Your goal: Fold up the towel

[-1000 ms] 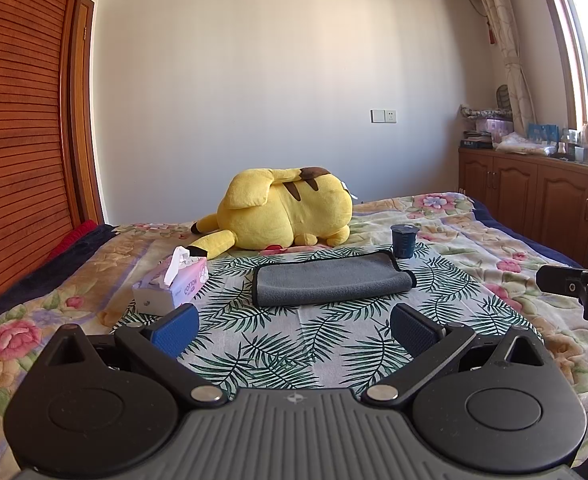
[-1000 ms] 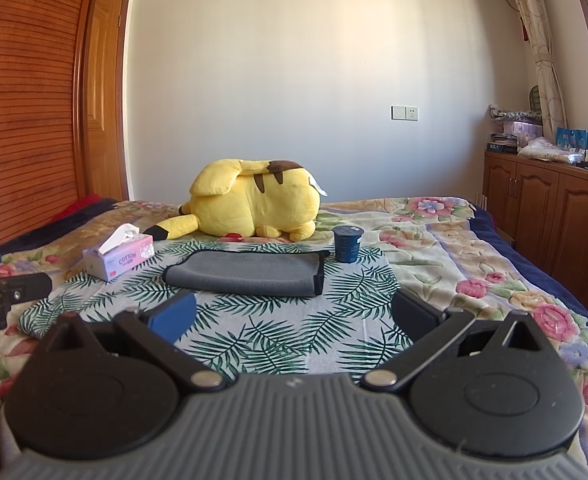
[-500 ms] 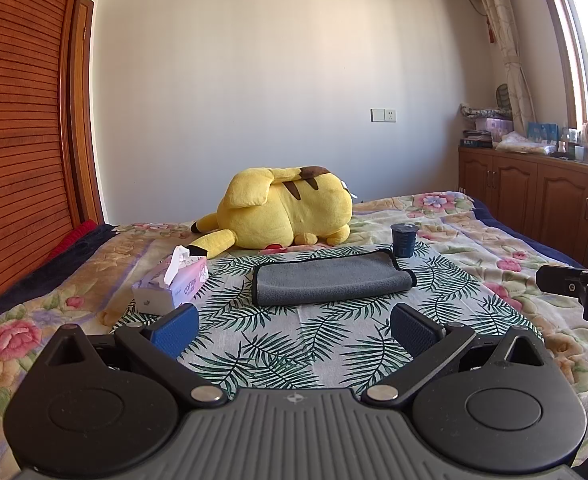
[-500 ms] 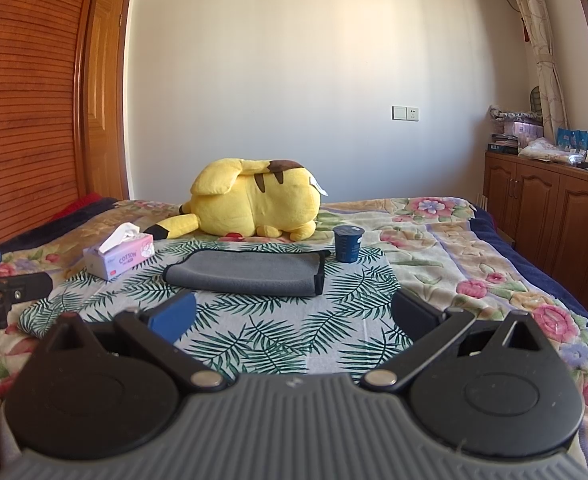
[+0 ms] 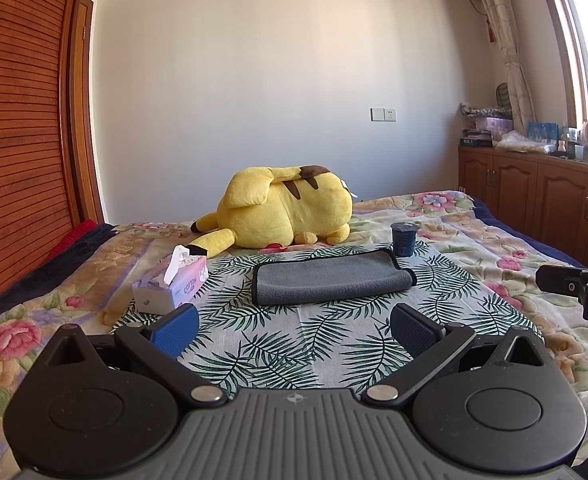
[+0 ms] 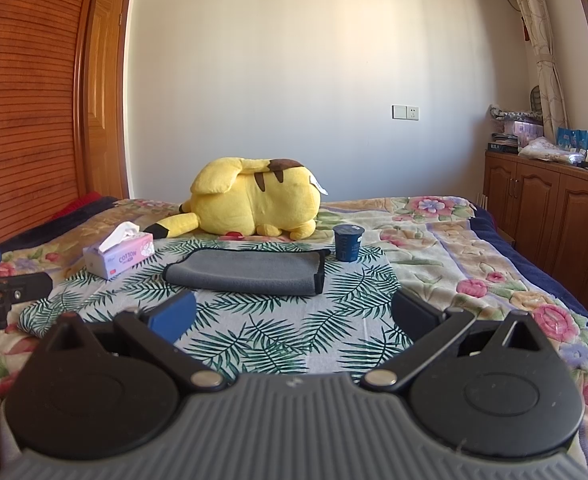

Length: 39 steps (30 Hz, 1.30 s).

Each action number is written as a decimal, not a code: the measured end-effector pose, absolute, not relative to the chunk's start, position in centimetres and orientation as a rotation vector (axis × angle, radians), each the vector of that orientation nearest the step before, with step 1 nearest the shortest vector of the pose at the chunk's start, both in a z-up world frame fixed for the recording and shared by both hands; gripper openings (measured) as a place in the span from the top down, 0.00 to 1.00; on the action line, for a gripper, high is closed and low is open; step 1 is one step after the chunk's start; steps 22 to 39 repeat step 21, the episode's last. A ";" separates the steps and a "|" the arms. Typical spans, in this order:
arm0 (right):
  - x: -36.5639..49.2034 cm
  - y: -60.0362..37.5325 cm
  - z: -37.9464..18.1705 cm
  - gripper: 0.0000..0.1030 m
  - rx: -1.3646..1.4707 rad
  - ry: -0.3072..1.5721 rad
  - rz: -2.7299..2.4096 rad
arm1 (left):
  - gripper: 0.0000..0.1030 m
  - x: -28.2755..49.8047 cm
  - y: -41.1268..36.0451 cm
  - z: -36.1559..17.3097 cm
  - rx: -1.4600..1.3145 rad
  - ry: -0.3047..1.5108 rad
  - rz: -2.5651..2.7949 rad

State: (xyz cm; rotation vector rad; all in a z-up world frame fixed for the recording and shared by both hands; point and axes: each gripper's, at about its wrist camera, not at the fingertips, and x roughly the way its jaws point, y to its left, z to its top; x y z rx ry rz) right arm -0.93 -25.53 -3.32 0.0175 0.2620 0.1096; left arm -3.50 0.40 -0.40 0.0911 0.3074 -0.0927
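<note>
Left wrist view showed the left gripper (image 5: 294,330) spread wide and empty; the right gripper (image 6: 293,318) likewise. Beyond lay the leaf-print cloth (image 5: 294,344), then the folded grey towel (image 5: 333,278), a yellow plush (image 5: 286,212), the white wall (image 5: 278,92).

Both wrist cameras sit low over the bed (image 5: 473,236), side by side and looking along it toward the far wall, sharing the grey towel (image 5: 329,278) (image 6: 246,272) and yellow plush toy (image 5: 286,212) (image 6: 254,204) (each view catches the other gripper at its edge).
</note>
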 end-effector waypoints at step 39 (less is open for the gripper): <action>-0.9 -25.6 -3.3 0.00 0.017 0.262 0.110 | 0.16 -3.4 0.7 -0.6 0.095 0.310 -0.094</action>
